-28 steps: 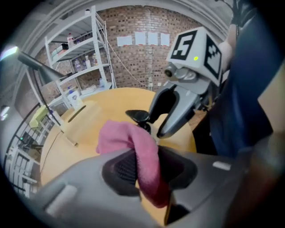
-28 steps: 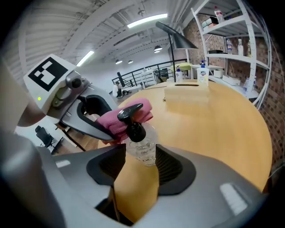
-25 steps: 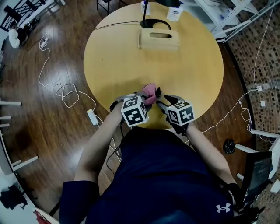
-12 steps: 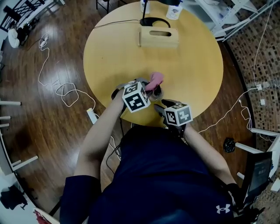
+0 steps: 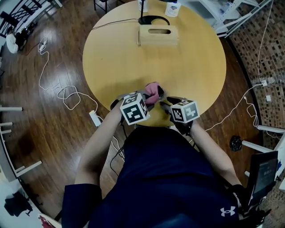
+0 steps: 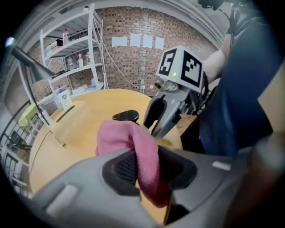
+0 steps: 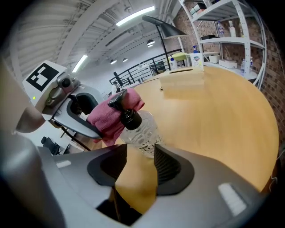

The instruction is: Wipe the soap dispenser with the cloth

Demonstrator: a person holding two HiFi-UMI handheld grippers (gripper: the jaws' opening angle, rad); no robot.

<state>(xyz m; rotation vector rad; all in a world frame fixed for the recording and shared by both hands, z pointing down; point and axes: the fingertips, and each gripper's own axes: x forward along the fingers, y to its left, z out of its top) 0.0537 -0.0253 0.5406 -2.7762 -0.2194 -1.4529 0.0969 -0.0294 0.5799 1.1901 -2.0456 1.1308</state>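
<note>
The soap dispenser (image 7: 142, 131) is a clear bottle with a black pump top. It leans toward my left gripper, and my right gripper (image 7: 140, 160) is shut on its lower body. In the head view the two grippers meet at the near edge of the round table (image 5: 191, 67). My left gripper (image 6: 149, 167) is shut on the pink cloth (image 6: 133, 138), which bunches up over the jaws. The cloth (image 7: 109, 118) presses against the pump side of the bottle. From above, the cloth (image 5: 152, 90) hides most of the dispenser (image 5: 160, 93).
A wooden box (image 5: 157, 34) with a slot handle lies at the far side of the table, with a black lamp base (image 5: 153, 20) and a white bottle (image 5: 173, 8) behind it. White cables (image 5: 67, 93) trail over the wooden floor at the left. Shelving (image 6: 75, 58) lines the brick wall.
Half a second ago the left gripper and cloth were farther out over the table. They are now back beside the right gripper, where they were a second ago. The right gripper stays put.
</note>
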